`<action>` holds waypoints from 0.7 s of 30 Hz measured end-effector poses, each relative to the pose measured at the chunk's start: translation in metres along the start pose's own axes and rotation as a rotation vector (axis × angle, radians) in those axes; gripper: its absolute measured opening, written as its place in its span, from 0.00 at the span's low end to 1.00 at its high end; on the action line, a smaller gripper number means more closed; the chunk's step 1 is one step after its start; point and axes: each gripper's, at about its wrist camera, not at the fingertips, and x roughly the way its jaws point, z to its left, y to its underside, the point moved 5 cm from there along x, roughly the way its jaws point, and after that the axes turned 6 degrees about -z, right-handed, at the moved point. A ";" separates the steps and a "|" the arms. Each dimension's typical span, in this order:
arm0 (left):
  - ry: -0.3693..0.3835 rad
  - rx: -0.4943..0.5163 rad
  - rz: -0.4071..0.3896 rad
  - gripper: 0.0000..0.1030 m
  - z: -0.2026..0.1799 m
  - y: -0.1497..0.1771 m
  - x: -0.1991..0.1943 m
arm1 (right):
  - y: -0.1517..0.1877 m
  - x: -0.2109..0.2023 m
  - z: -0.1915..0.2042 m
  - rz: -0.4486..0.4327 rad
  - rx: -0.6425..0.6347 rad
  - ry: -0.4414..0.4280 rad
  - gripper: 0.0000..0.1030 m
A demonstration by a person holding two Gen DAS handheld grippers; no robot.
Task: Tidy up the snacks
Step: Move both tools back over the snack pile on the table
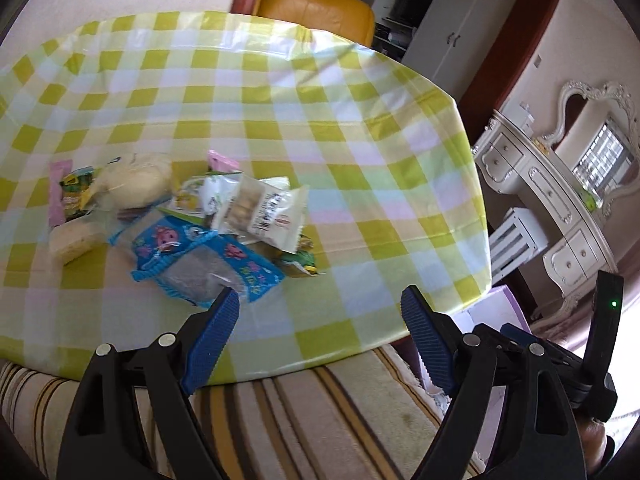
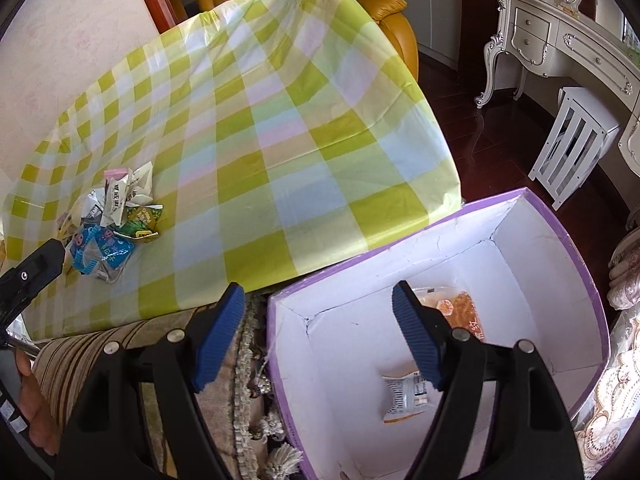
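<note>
Left wrist view: the left gripper [image 1: 320, 304] was spread wide, its blue ribbed fingers [image 1: 212, 344] holding nothing, above the near edge of a table draped in a green-and-white checked cloth [image 1: 320, 140]. A heap of snack packets [image 1: 180, 216] lay on the cloth, ahead and to the left of the fingers. Nearest the left finger was a blue packet with cartoon figures [image 1: 208, 264]; behind it lay a white packet with a clear window [image 1: 264, 212], a pale bun in clear wrap [image 1: 136, 180], a small green packet [image 1: 300, 260] and a pink wrapper [image 1: 222, 162]. A striped fabric [image 1: 304, 412] ran beneath the table's edge.

Right wrist view: the right gripper [image 2: 318, 306] was likewise fully parted and empty, held over the rim of a purple box with a white interior [image 2: 540, 208], which stood just beside the table's near right corner. Two packets lay on the box's floor: an orange snack packet [image 2: 462, 308] partly hidden behind the right finger, and a white-and-orange one [image 2: 404, 396] nearer the camera. The heap of snacks remained visible at far left on the cloth. A white slatted stool [image 2: 576, 144] and an ornate cream dressing table [image 2: 560, 36] stood on the dark floor beyond.
</note>
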 end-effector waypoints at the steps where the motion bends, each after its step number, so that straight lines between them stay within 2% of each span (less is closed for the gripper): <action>1: -0.014 -0.021 -0.008 0.78 0.010 -0.002 -0.002 | -0.001 0.001 0.005 0.000 -0.005 -0.008 0.74; 10: -0.079 -0.159 -0.039 0.78 0.077 -0.011 -0.015 | -0.011 0.010 0.052 0.006 -0.068 -0.062 0.74; 12: -0.074 -0.168 -0.038 0.77 0.082 -0.011 -0.015 | -0.013 0.013 0.061 0.005 -0.080 -0.074 0.74; 16: -0.042 -0.164 -0.033 0.67 0.084 -0.016 -0.008 | -0.019 0.018 0.083 0.001 -0.107 -0.098 0.74; 21: -0.009 -0.165 -0.022 0.64 0.092 -0.030 0.006 | -0.028 0.026 0.111 -0.012 -0.144 -0.132 0.74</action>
